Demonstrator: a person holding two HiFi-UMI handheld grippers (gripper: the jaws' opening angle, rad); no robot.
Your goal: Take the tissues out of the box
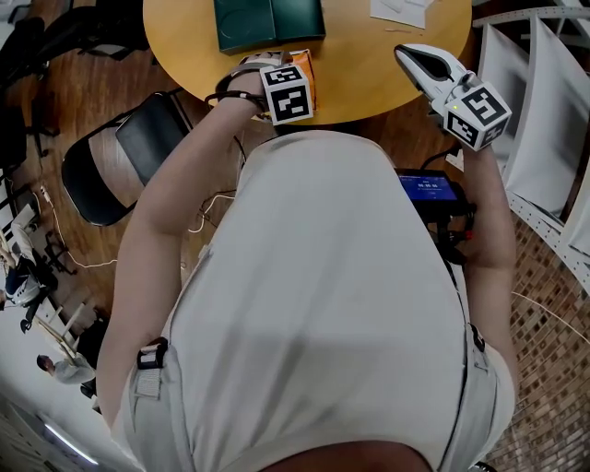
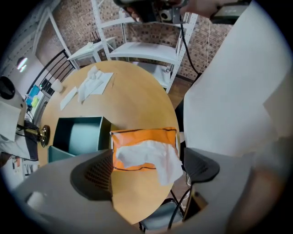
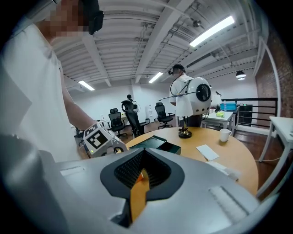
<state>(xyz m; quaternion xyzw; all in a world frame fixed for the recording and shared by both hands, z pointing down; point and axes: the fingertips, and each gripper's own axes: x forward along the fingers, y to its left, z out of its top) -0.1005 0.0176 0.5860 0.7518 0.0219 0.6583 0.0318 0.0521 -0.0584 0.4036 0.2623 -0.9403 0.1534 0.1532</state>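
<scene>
An orange tissue box [image 2: 143, 137] lies near the edge of the round wooden table [image 2: 132, 100], with a white tissue [image 2: 149, 157] sticking out of its top. My left gripper [image 2: 146, 170] points straight down over it, open, one pad on either side of the tissue and neither pressing on it. In the head view the left gripper's marker cube [image 1: 286, 92] covers most of the tissue box [image 1: 304, 69]. My right gripper [image 1: 417, 58] hovers over the table's right edge, away from the box. Seen along its own jaws, the right gripper [image 3: 142, 168] is shut with nothing in it.
A dark green open box [image 1: 267, 20] sits behind the tissue box. Crumpled tissues [image 2: 94, 80] and papers [image 1: 401, 11] lie further back. White shelves [image 1: 544, 120] stand to the right, a black chair [image 1: 129, 157] to the left. A cup [image 3: 225, 134] and a lamp [image 3: 194, 98] are on the table.
</scene>
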